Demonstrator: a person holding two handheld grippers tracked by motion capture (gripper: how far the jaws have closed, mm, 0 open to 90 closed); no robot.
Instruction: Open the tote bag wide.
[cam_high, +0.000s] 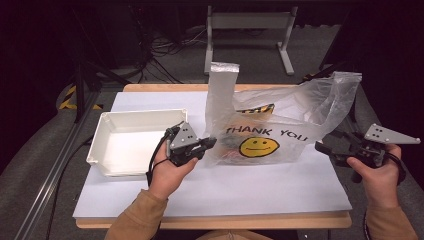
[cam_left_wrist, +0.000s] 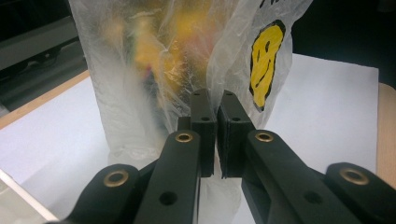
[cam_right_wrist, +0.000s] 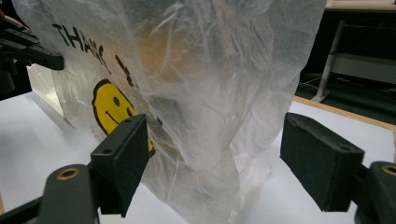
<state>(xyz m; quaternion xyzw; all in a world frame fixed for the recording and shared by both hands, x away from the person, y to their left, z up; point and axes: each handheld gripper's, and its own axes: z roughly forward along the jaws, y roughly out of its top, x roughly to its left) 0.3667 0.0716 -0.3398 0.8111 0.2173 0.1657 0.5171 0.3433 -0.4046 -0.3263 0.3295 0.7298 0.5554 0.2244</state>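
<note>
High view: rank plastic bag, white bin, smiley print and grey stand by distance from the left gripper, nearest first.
From the left gripper:
1. Plastic bag: its left edge meets the jaws, which look shut on a fold.
2. Smiley print: on the bag's front, just to the gripper's right.
3. White bin: on the table at its left; close to the smiley, hard to call.
4. Grey stand: on the floor beyond the table.

Clear smiley "THANK YOU" plastic bag (cam_high: 270, 125) stands upright, handles raised, holding items.

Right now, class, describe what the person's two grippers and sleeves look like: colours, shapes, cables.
Both the left gripper and the right gripper are black, each topped by a grey three-cornered plate with small holes. Brass-coloured rivets dot the jaw arms. A black cable loops from the left one. The sleeves are tan.
</note>
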